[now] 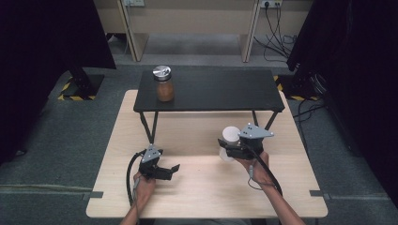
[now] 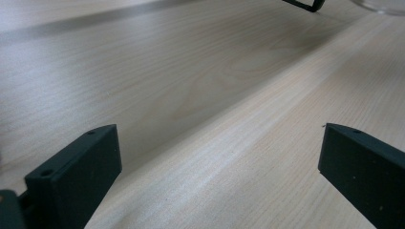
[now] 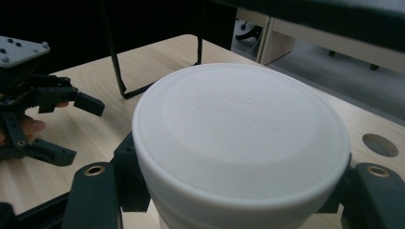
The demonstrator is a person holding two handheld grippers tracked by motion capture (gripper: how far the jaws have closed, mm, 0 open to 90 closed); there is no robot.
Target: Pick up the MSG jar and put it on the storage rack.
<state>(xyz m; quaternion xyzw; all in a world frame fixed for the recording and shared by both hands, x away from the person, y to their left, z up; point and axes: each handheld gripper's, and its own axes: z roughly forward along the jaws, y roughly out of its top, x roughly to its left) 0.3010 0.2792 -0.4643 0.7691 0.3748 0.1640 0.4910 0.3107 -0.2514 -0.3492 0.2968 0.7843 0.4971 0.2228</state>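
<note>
My right gripper [image 1: 225, 145] is shut on a white-lidded jar [image 1: 230, 134], over the right middle of the wooden table [image 1: 206, 192]. In the right gripper view the round white lid [image 3: 241, 138] stands upright, with a black jaw pressed on each side below it. My left gripper [image 1: 174, 169] rests low at the front left of the table, open, with nothing between its fingers. The left gripper view has its two black jaws wide apart over bare wood [image 2: 210, 95]. The right gripper view also catches the left gripper [image 3: 83, 130] at its left edge.
A low black stand [image 1: 220, 91] spans the far half of the table on thin black legs [image 1: 149, 126]. A brown jar with a silver lid [image 1: 164, 84] stands at its left end. A round cable hole [image 3: 379, 144] lies in the tabletop near the held jar.
</note>
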